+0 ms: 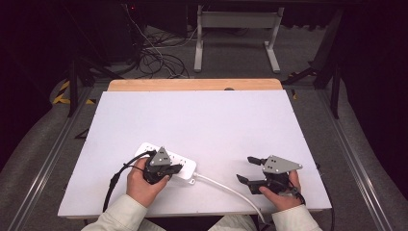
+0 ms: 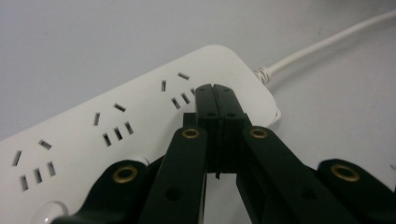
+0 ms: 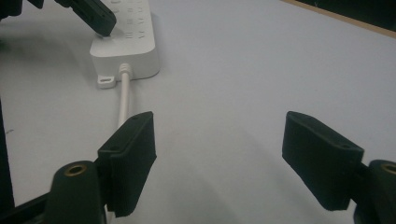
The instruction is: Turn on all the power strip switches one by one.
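Power strip is lying on the white bench, near-left. Left claw is pressed together, tips resting over its cord end. Right claw is hovering spread, beside the cord.

White power strip with dark socket slots, white cord off its right end. Table top plain white, light wood edge along the far side. Both grippers, left and right, black with brass-coloured rivets; grey plates on top. Sleeves cream. Floor grey, yellow-black hazard tape far left.
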{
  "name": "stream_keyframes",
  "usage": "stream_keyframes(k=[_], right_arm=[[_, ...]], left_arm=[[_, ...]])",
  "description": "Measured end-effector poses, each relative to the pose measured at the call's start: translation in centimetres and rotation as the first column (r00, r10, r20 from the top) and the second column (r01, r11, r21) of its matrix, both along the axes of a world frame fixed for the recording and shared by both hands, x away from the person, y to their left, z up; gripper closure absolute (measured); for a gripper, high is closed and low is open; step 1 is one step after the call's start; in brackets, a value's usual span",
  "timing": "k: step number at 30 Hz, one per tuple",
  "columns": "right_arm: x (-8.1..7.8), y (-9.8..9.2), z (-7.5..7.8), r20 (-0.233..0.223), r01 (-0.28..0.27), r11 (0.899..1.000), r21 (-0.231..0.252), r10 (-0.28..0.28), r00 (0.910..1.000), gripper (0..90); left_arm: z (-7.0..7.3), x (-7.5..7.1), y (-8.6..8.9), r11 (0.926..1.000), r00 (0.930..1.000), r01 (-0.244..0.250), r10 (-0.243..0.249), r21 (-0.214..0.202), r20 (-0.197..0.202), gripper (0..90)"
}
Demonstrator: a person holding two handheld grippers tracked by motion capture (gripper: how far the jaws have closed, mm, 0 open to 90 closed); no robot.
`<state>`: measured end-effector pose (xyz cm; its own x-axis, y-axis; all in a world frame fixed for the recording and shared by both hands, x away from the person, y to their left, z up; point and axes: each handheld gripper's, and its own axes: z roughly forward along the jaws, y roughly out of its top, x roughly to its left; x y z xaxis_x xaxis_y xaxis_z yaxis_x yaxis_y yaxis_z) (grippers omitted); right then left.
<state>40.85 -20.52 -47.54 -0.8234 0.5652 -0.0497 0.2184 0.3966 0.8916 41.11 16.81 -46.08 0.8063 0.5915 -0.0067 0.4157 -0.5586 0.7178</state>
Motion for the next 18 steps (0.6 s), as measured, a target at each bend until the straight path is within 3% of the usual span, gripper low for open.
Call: stream_keyframes(k=[18], right_arm=[[0.05, 0.01, -0.05, -0.004, -0.002, 1.0, -0.002, 0.002, 1.0, 26.2]], left_arm=[[-0.13, -0.06, -0.08, 0.9998, 0.9998, -0.004, 0.004, 0.019, 0.019, 90.0]])
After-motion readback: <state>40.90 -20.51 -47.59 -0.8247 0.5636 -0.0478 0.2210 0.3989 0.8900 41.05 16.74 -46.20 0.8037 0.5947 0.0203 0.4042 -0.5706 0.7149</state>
